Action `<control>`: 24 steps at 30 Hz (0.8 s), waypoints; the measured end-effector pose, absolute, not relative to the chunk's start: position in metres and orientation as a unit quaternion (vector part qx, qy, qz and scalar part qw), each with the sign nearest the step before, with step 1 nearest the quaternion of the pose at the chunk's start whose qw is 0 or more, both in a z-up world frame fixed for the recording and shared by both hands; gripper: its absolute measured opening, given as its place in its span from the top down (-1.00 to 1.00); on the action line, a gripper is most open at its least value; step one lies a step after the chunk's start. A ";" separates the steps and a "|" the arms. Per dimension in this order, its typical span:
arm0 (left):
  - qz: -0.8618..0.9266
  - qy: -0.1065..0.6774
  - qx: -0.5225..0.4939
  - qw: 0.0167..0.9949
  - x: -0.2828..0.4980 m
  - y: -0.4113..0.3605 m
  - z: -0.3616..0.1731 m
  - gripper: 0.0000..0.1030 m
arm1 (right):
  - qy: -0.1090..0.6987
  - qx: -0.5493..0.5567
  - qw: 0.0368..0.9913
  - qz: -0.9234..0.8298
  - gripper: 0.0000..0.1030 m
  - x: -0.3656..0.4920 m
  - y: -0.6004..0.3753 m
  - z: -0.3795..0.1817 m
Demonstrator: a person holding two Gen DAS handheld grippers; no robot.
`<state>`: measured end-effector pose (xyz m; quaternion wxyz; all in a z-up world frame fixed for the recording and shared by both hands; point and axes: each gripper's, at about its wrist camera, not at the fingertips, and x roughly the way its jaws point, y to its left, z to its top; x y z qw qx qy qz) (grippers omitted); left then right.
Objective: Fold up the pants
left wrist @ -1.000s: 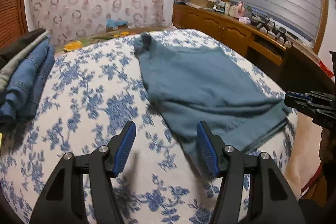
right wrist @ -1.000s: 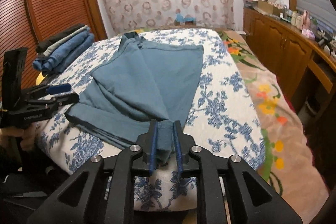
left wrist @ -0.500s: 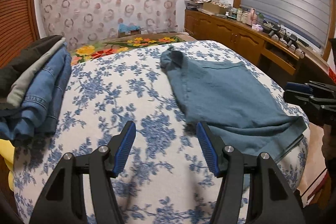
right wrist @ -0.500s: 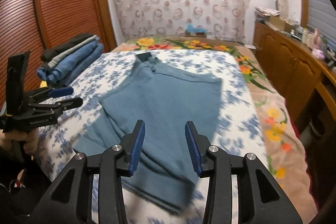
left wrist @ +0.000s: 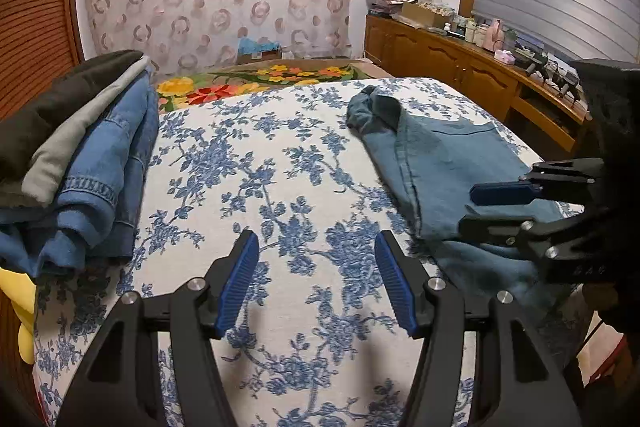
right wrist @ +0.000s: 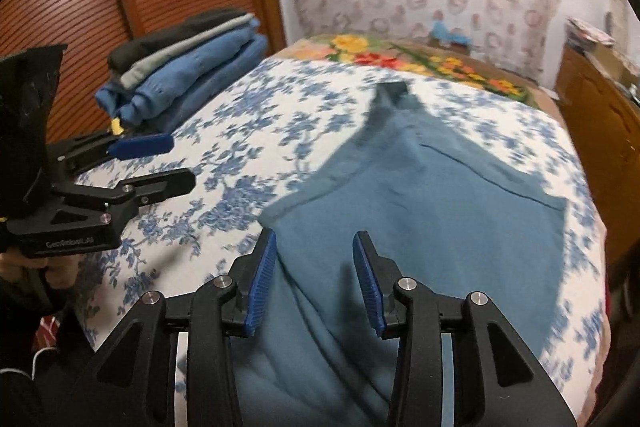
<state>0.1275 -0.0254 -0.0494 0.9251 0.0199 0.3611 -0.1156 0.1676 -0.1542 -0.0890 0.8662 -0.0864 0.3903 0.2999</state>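
Your right gripper (right wrist: 314, 279) hangs over the near end of the teal pants (right wrist: 432, 211), which lie partly folded on the floral bedspread (left wrist: 256, 187); its jaws have just parted and grip nothing. Your left gripper (left wrist: 316, 283) stands about half open and empty over bare bedspread, with the pants on its right. The right view is blurred, so the fold edges appear uneven at best.

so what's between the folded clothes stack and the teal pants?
Only bare floral bedsheet between stack and teal pants, seen in the left wrist view.
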 end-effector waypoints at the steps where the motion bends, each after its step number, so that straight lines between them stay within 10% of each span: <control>1: -0.115 0.363 0.019 0.925 0.128 -0.024 -0.050 -0.16 | 0.395 -0.091 0.862 0.305 0.22 0.170 -0.149 -0.092; 13: -0.123 0.372 0.027 0.920 0.138 -0.029 -0.052 -0.16 | 0.402 -0.094 0.849 0.329 0.99 0.187 -0.143 -0.093; 24: -0.163 0.384 0.052 0.907 0.158 -0.070 -0.056 -0.16 | 0.364 -0.078 0.889 0.266 1.00 0.205 -0.209 -0.061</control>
